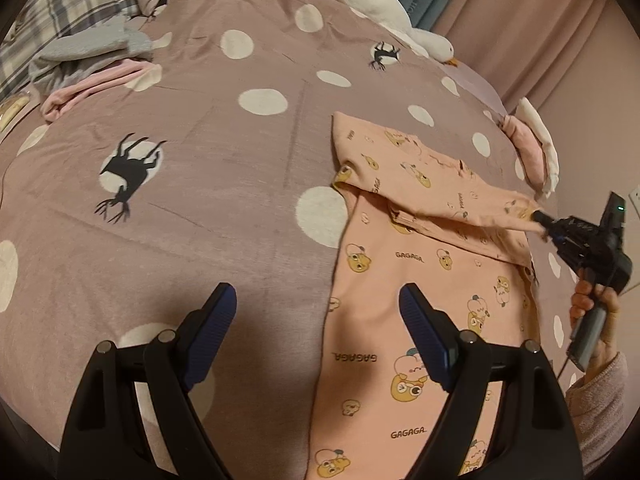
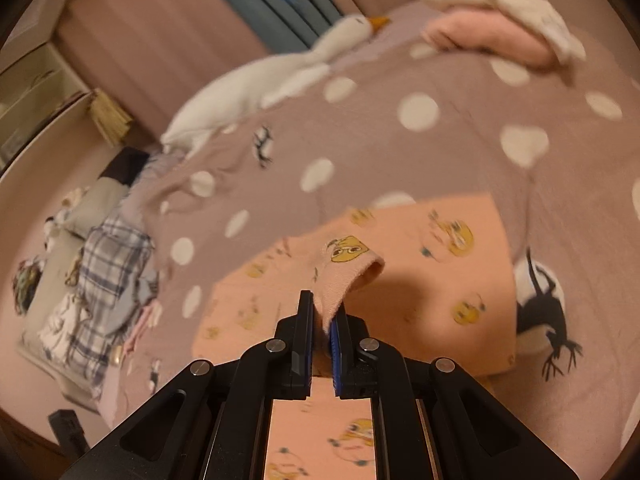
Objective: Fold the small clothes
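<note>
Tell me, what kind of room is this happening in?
Most likely a bedroom. The clothes lie on a bed under a dotted mauve duvet, a white goose plush toy rests along its edge, and pink curtains hang behind it.

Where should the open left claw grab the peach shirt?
Judging by the pose: the peach shirt's free left side edge, approached from the bedspread side. That edge lies flat and unfolded, while the right claw already pinches the sleeve cuff.

A peach top (image 1: 420,280) printed with yellow cartoon figures lies on a mauve bedspread (image 1: 224,184) with cream dots and black deer silhouettes, beside a white plush goose (image 2: 256,80).
</note>
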